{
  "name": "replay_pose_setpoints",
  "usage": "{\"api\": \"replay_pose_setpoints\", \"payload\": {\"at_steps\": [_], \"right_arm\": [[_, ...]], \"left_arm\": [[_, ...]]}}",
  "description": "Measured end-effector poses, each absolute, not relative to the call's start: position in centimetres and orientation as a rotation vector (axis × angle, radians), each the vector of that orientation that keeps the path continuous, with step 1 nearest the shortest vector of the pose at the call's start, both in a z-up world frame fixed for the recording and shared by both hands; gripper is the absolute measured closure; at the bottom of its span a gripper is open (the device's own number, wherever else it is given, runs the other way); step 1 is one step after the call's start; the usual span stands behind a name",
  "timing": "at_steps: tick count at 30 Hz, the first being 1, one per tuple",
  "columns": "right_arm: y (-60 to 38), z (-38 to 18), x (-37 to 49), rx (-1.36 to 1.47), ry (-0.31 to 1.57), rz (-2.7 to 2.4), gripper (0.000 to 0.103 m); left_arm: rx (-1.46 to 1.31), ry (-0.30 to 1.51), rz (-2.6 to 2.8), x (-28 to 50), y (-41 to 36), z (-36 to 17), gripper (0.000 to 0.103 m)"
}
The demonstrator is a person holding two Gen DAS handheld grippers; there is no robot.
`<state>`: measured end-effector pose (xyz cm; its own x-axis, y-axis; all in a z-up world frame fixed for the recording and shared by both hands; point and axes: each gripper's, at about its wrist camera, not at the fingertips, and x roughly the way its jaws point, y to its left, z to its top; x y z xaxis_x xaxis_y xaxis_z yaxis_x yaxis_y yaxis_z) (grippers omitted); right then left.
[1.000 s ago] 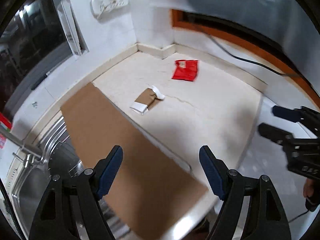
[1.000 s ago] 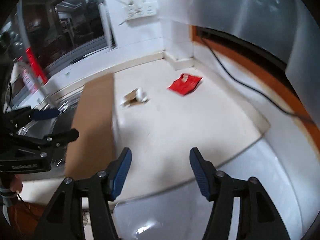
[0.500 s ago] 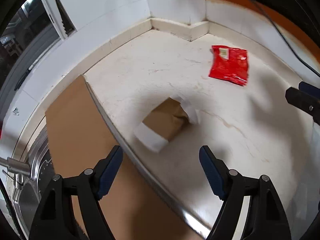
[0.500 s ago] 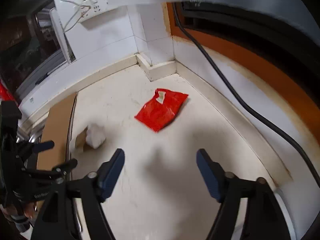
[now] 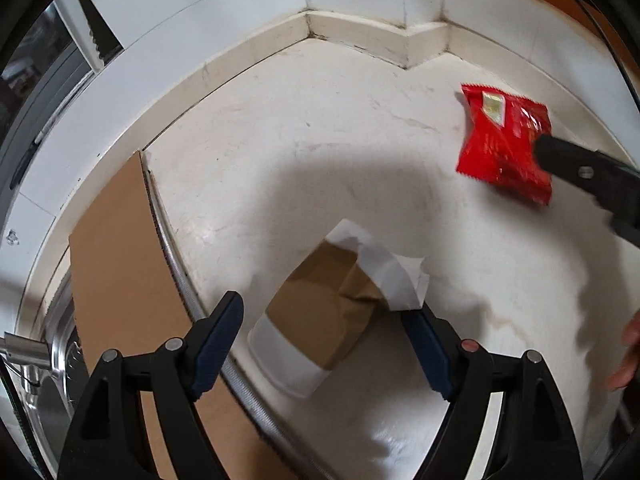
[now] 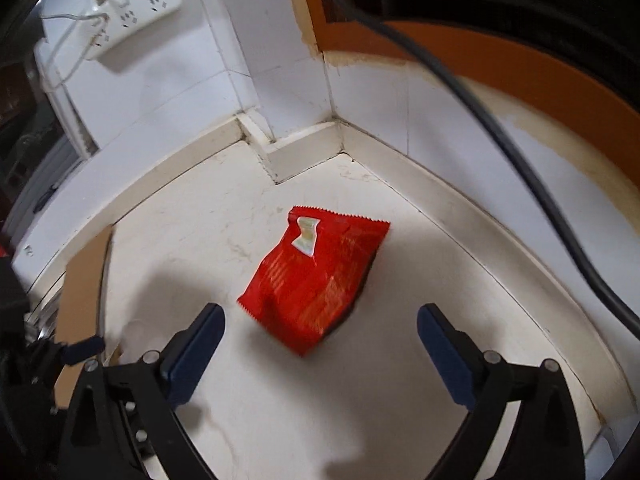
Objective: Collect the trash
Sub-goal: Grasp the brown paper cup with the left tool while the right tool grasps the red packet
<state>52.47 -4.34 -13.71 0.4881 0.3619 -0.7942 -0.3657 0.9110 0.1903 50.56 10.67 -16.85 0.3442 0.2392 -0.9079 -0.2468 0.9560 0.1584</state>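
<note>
L gripper (image 5: 320, 344) hangs over the white stone table (image 5: 304, 168), fingers (image 5: 218, 340) spread wide w/ the crumpled brown paper cup w/ white rim and base (image 5: 320, 320) lying on its side between them; pads don't press on it. Cup sits just beside the flat brown cardboard sheet (image 5: 120, 264) that covers part of the steel sink (image 5: 48, 360) at the table's L edge. R gripper (image 6: 320, 344) is above the table near the corner of the white tiled wall (image 6: 280, 80); its fingers (image 6: 192, 352) have just been opening and stand fully apart, nothing pinched. The flat red foil snack wrapper (image 6: 316, 280) lies on the table ahead of them, lower edge reaching in between the tips, not touched. White power strip (image 6: 132, 16) on wall, black cable (image 6: 480, 112) along the orange frame.
</note>
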Motion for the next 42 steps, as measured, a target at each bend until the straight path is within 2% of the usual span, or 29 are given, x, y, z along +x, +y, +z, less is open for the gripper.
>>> {"api": "replay_pose_setpoints", "payload": {"at_steps": [2, 5, 9, 13, 15, 16, 17, 18, 20, 23, 28, 42], "right_arm": [[-3.8, -14.2, 53.3, 0.000, 0.974, 0.422, 0.005], [-2.6, -14.9, 54.7, -0.010, 0.984, 0.382, 0.005], [-1.2, -15.8, 55.7, -0.078, 0.999, 0.331, 0.005], [-0.7, -16.8, 55.9, -0.141, 1.018, 0.298, 0.006], [-0.8, -16.8, 55.4, -0.164, 0.995, 0.301, 0.019], [-0.8, -16.5, 55.1, -0.172, 0.974, 0.315, 0.039], [-0.8, -16.4, 54.9, -0.176, 0.966, 0.329, 0.052], [-0.8, -16.2, 54.6, -0.185, 0.967, 0.341, 0.054], [-1.0, -15.8, 54.0, -0.201, 0.957, 0.355, 0.074], [-1.5, -15.4, 52.7, -0.196, 0.960, 0.392, 0.085], [-3.3, -15.2, 49.1, -0.159, 0.959, 0.439, 0.091], [-7.9, -10.9, 36.0, -0.016, 0.951, 0.520, 0.092]], "left_arm": [[-0.059, 1.179, 0.326, 50.8, 11.2, -16.9, 0.024], [-0.178, 1.173, 0.327, 51.2, 12.4, -17.0, 0.031], [-0.210, 1.151, 0.342, 51.0, 13.2, -17.1, 0.037], [-0.212, 1.125, 0.350, 50.5, 13.4, -17.0, 0.052], [-0.249, 1.112, 0.333, 50.1, 14.0, -16.9, 0.055], [-0.266, 1.106, 0.326, 49.9, 14.1, -16.8, 0.056], [-0.283, 1.100, 0.320, 49.8, 14.3, -16.8, 0.056], [-0.295, 1.094, 0.316, 49.5, 14.3, -16.7, 0.056], [-0.307, 1.070, 0.303, 48.9, 14.2, -16.4, 0.056], [-0.321, 1.048, 0.283, 47.8, 13.7, -15.8, 0.056], [-0.324, 1.015, 0.230, 44.9, 11.9, -13.6, 0.056], [-0.297, 0.955, 0.069, 33.2, 6.2, -8.6, 0.056]]}}
